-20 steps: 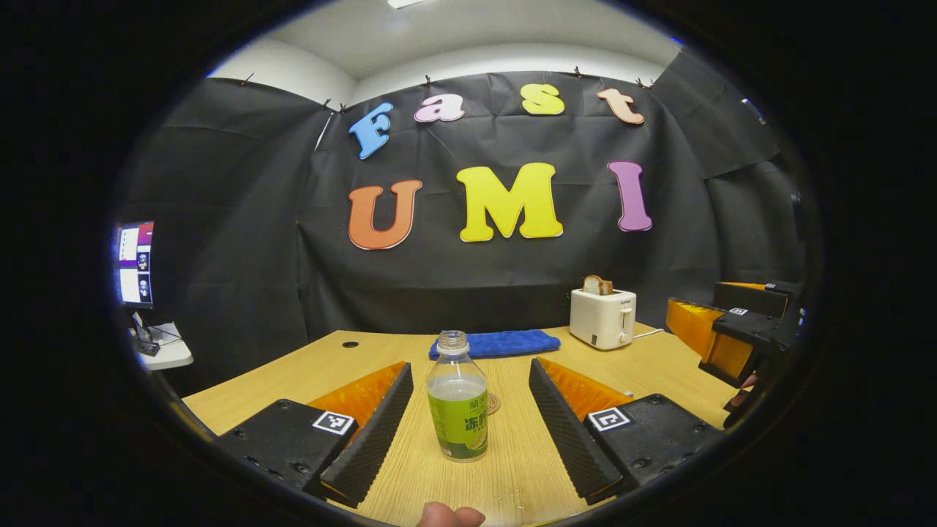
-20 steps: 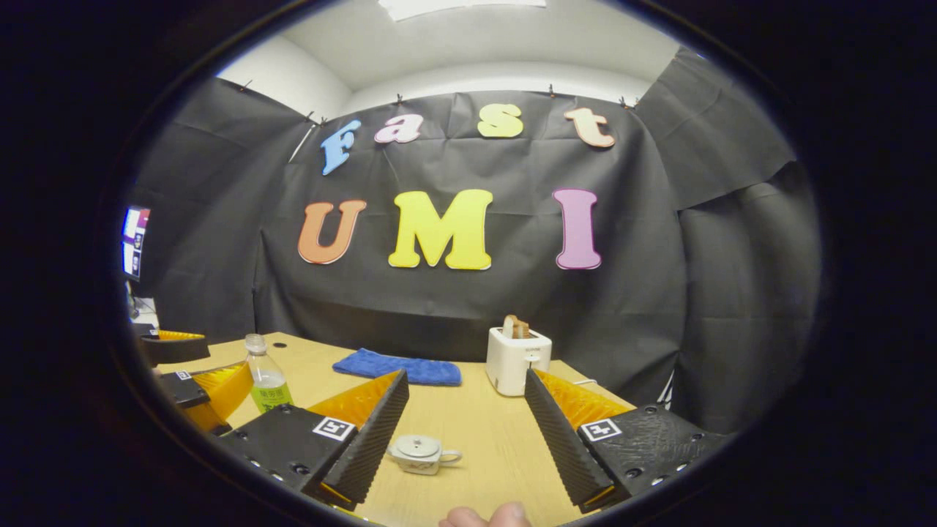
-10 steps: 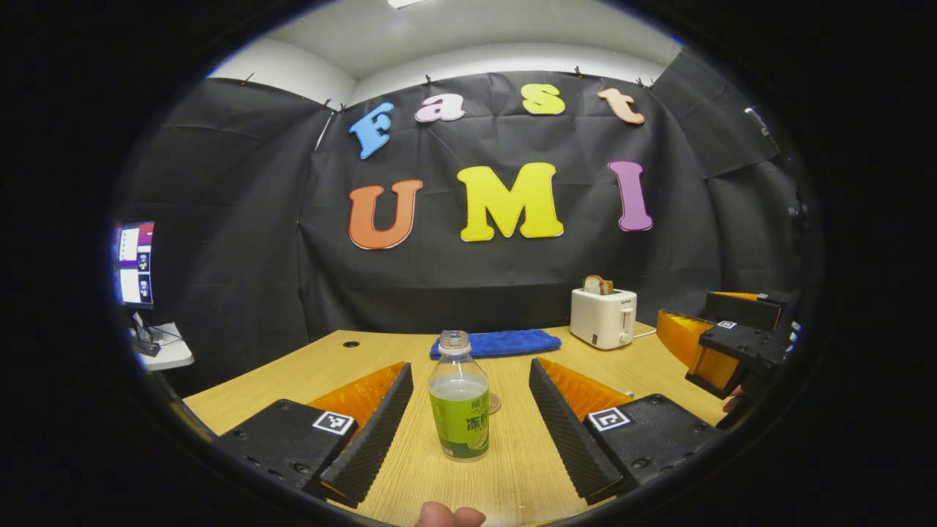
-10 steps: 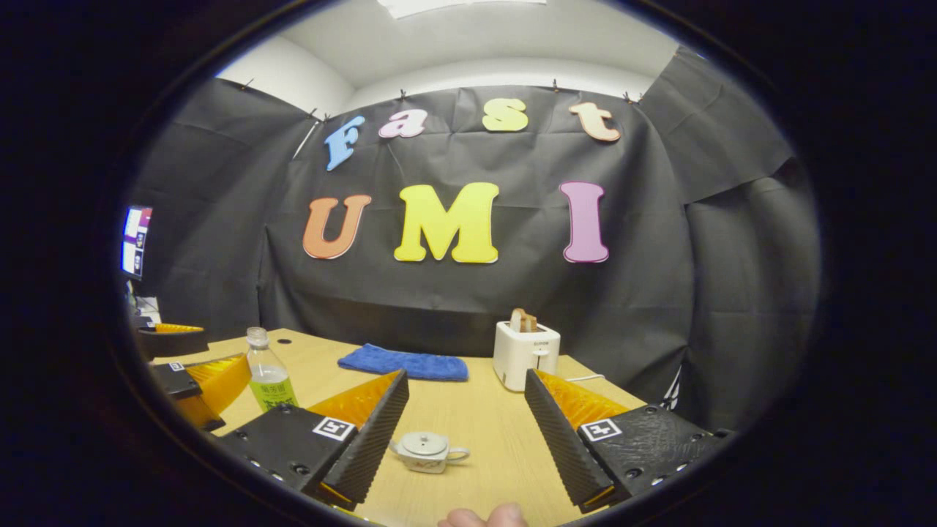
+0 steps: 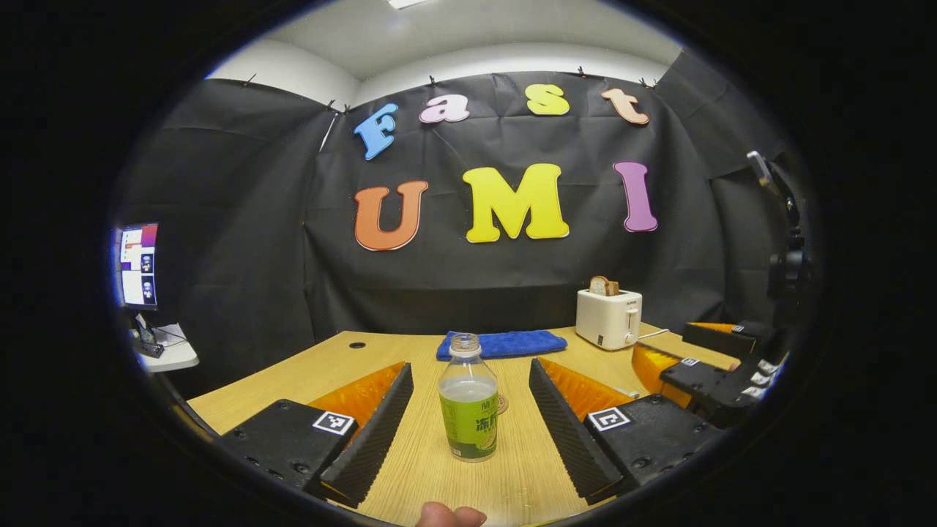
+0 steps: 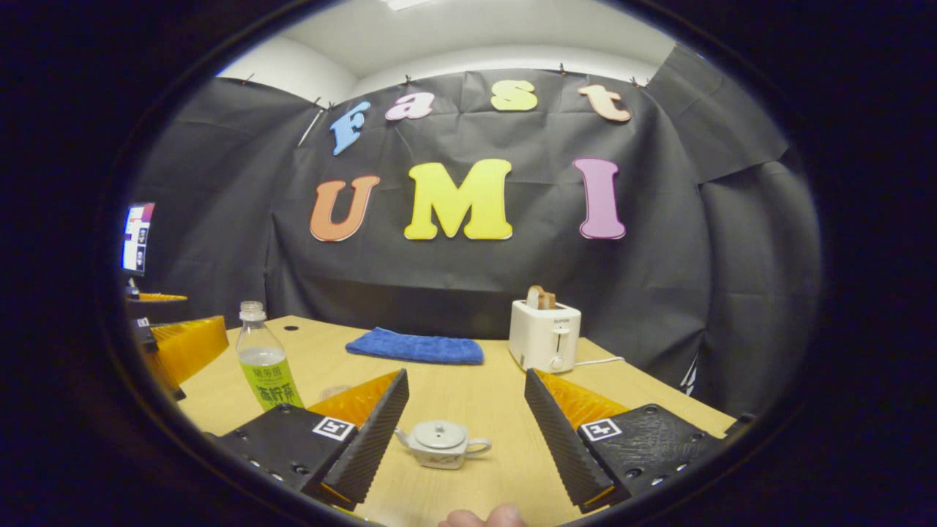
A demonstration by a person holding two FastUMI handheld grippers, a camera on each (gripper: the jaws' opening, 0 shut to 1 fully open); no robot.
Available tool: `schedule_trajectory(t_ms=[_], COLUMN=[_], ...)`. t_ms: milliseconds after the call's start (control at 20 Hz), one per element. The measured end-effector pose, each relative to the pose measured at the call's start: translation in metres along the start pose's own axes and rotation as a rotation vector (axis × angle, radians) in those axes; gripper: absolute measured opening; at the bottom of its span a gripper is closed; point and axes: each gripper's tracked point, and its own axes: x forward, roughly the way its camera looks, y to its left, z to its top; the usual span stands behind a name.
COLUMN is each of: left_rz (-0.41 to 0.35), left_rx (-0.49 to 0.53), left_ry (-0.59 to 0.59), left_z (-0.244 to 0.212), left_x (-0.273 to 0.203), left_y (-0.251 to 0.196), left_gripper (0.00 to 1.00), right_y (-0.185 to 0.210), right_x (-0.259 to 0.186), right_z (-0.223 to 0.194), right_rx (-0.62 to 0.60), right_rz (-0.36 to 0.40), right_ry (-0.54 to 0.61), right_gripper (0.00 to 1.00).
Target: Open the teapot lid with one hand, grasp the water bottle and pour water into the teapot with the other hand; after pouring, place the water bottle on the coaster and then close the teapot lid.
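- Left gripper view: our left gripper [image 5: 468,406] has its fingers spread wide, holding nothing; the water bottle [image 5: 468,410] stands upright on the table [image 5: 315,369] at 12 o'clock, between the two fingers and touching neither
- Bottle has no cap and is part full; the coaster [image 5: 501,403] peeks out just behind it at about 1 o'clock
- Blue towel [image 5: 501,343] and toaster [image 5: 608,318] sit far back at 12 and 2 o'clock; our other gripper is low at 3 o'clock
- Right gripper view: our right gripper [image 6: 465,410] is likewise spread wide and empty; the teapot [image 6: 443,443] sits at 12 o'clock between the fingers, lid [image 6: 439,433] on, neither finger touching it
- Same bottle shows at 10 o'clock here, well apart from the teapot
- Step, as we judge it: pre-grasp on both sides, nothing lifted, lid not yet opened
- Next for the right: come down so the fingers straddle the small lid knob, close gently, lift straight up
- Next for the left: ease forward until the bottle body is between the pads, then close on the labelled middle; the bottle is uncapped, so we keep it upright
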Motion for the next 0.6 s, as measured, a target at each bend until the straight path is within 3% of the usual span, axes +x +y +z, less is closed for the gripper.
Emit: schedule_trajectory(t_ms=[600], left_rz=[0.027], left_rx=[-0.025], left_ry=[-0.007], left_z=[0.006], left_x=[-0.002], left_y=[0.018], left_gripper=[1.00], right_y=[0.020], right_x=[0.059], right_z=[-0.056], right_rx=[0.012], right_rz=[0.003], right_ry=[0.106], right_gripper=[0.97])
